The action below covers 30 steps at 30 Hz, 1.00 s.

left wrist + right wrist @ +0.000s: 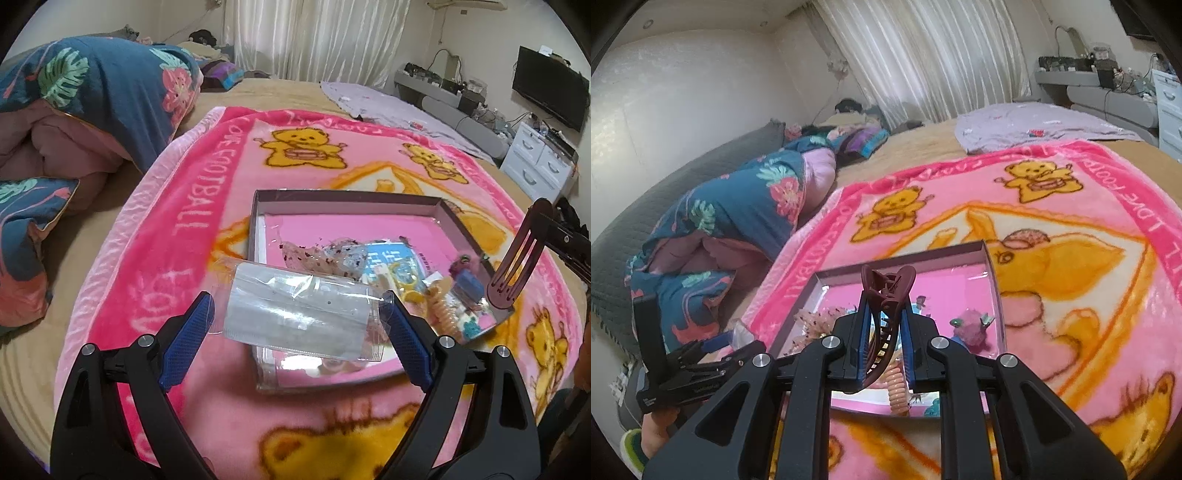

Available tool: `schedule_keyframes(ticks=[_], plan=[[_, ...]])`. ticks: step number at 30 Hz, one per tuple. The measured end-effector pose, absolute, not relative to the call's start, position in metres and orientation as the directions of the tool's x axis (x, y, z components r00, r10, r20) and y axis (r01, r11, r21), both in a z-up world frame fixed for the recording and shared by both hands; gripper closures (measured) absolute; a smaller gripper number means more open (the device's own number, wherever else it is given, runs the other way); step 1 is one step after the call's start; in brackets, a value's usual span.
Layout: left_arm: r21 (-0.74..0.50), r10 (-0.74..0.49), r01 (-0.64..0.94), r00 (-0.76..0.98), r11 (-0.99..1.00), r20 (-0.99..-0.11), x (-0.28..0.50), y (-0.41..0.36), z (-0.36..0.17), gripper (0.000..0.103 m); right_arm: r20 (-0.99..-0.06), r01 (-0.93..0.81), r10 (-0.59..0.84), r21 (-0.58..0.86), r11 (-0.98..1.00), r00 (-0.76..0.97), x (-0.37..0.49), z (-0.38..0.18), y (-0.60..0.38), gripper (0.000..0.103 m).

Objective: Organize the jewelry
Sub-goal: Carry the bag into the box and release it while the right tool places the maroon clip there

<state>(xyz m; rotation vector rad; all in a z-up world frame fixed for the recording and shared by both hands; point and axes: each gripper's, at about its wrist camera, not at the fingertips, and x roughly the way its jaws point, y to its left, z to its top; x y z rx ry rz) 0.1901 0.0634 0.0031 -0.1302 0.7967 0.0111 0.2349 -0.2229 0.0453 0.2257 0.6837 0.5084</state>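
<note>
We see soft, even daylight filtering through the far curtains (317,37), with glare on the clear plastic bag (299,314). Fisheye bending darkens our corners, and the near edges look slightly blurred.

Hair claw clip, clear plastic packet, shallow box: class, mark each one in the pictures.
hair claw clip (886,295): right wrist view, on its maroon hinge end.
clear plastic packet (295,310): left wrist view, on its middle.
shallow box (351,197): left wrist view, on its far wall.
</note>
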Motion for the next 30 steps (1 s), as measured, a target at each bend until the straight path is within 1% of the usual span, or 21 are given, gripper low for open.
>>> schedule_keyframes(ticks=[5, 10, 12, 17, 20, 21, 22, 24, 25, 26, 29, 30], plan=[[-0.111, -0.045, -0.054, 0.681, 0.992, -0.731, 0.199, 0.061, -0.010, 0.020, -0.602, -0.377, 0.514, 0.350, 0.858, 0.611, 0.248, 0.022, -0.210, 0.089], [-0.106, -0.047, -0.048, 0.669, 0.993, -0.742, 0.204, 0.057, -0.018, 0.019, -0.662, -0.371, 0.466, 0.292, 0.882, 0.587, 0.254, 0.002, -0.198, 0.089], [-0.101, -0.044, -0.048, 0.665, 0.994, -0.746, 0.206, 0.056, -0.021, 0.019, -0.678, -0.362, 0.446, 0.274, 0.891, 0.584, 0.257, -0.003, -0.195, 0.089], [-0.093, -0.041, -0.044, 0.653, 0.995, -0.756, 0.206, 0.054, -0.026, 0.018, -0.693, -0.334, 0.438, 0.290, 0.897, 0.573, 0.261, -0.011, -0.199, 0.087], [-0.089, -0.040, -0.042, 0.652, 0.995, -0.757, 0.206, 0.052, -0.027, 0.017, -0.696, -0.318, 0.430, 0.294, 0.901, 0.575, 0.261, -0.011, -0.204, 0.080], [-0.087, -0.040, -0.041, 0.650, 0.995, -0.759, 0.206, 0.052, -0.027, 0.017, -0.697, -0.311, 0.429, 0.298, 0.902, 0.575, 0.261, -0.011, -0.207, 0.070], [-0.085, -0.038, -0.040, 0.649, 0.996, -0.760, 0.206, 0.051, -0.028, 0.017, -0.694, -0.299, 0.426, 0.305, 0.904, 0.581, 0.259, -0.010, -0.211, 0.064], [-0.081, -0.036, -0.040, 0.646, 0.996, -0.762, 0.205, 0.051, -0.029, 0.017, -0.695, -0.280, 0.406, 0.294, 0.914, 0.594, 0.257, -0.007, -0.216, 0.063], [-0.079, -0.035, -0.040, 0.646, 0.996, -0.763, 0.205, 0.051, -0.029, 0.017, -0.692, -0.275, 0.402, 0.294, 0.916, 0.599, 0.256, -0.006, -0.219, 0.058], [-0.076, -0.032, -0.040, 0.646, 0.996, -0.763, 0.205, 0.051, -0.029, 0.017, -0.687, -0.267, 0.400, 0.297, 0.917, 0.607, 0.254, -0.004, -0.222, 0.055], [-0.078, -0.033, -0.041, 0.647, 0.996, -0.762, 0.205, 0.050, -0.029, 0.016, -0.668, -0.260, 0.396, 0.300, 0.918, 0.630, 0.244, 0.004, -0.232, 0.052], [-0.079, -0.034, -0.041, 0.648, 0.996, -0.761, 0.205, 0.050, -0.028, 0.016, -0.664, -0.261, 0.395, 0.297, 0.919, 0.635, 0.241, 0.007, -0.233, 0.049]])
